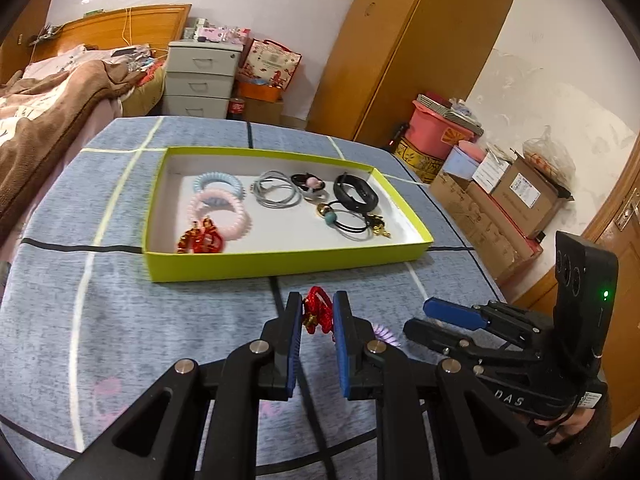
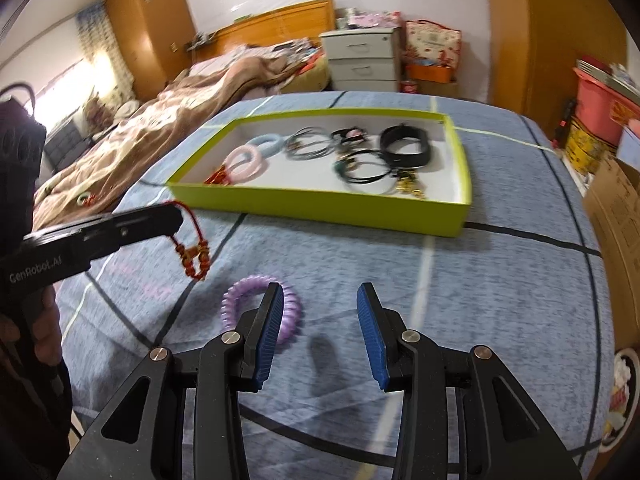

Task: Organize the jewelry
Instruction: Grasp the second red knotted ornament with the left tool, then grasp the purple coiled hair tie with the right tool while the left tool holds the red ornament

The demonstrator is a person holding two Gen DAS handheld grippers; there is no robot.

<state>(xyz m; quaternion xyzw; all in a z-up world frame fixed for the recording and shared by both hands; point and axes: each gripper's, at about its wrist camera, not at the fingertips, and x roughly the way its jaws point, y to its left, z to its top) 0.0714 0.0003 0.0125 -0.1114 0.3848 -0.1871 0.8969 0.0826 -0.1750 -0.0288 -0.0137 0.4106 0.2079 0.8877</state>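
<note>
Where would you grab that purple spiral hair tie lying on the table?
I'd pinch one side of the purple spiral hair tie across its coil, coming straight down from above. It lies flat on the tablecloth, so the sides offer nothing; the open right gripper hovers beside it.

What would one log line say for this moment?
left gripper: shut on red bracelet | right gripper: open, beside purple coil tie | green tray: ahead

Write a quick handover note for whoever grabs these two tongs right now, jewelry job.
Left tongs: shut on the red cord bracelet, held above the table, short of the tray.
Right tongs: open, empty, over the tablecloth beside the purple coil hair tie.
Green tray: already holds coil ties, bangles, black bands and charms.
Left to do: drop the bracelet in, then the purple tie.
</note>
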